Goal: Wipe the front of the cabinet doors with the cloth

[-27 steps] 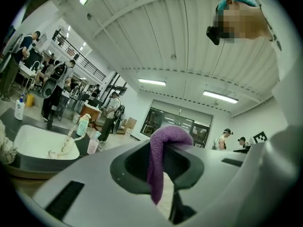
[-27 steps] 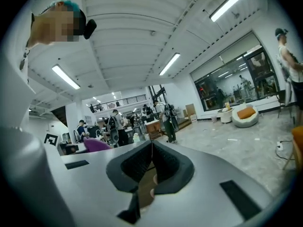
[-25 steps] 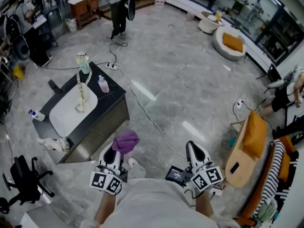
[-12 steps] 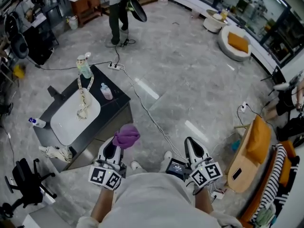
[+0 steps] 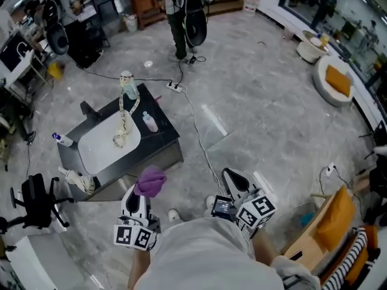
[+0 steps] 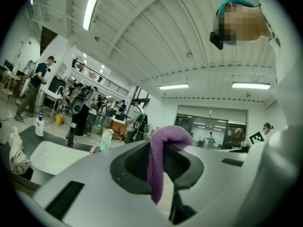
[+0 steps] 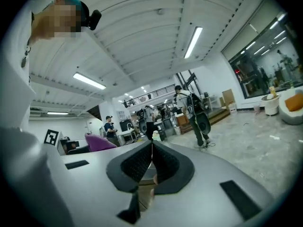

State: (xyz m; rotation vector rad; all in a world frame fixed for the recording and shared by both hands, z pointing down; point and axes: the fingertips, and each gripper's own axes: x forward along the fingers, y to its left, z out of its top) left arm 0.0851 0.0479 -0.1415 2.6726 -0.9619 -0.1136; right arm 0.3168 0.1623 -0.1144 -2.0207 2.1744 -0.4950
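**A:** Where is the cloth?

**B:** The purple cloth [image 5: 150, 180] is bunched at the tip of the left gripper [image 5: 139, 196]. That gripper's fingers are pinched onto it. One fold rides over the tip and a tail hangs down between the pads.

**A:** And the other one?

**B:** The right gripper [image 5: 232, 177] has its fingers pressed together with nothing between them. It is held off to the right of the cloth, well apart from it.

**A:** Is the cloth on the doors yet?

**B:** I'd say not. The cabinet [image 5: 158, 139] stands ahead of the left fingertips, lower and a little to their left. The fingers point out level rather than down at the cabinet doors [image 5: 168, 160]. The wiping looks not yet begun.

**A:** So how should it go?

**B:** Probably crouch and tip the left fingers toward the door face. Only the soft wad past the tips should meet the door, never the hard fingertips. Then make long, overlapping sweeps across each door with steady pressure and a firm pinch, since the loose tail could work free.

**A:** Any hazards?

**B:** A floor cable [image 5: 202, 145] runs between the two pairs of fingers, past the cabinet's corner. It may catch a foot. The small bottle [image 5: 149, 122] on top, beyond the left fingertips, could tip if the cabinet is jolted.
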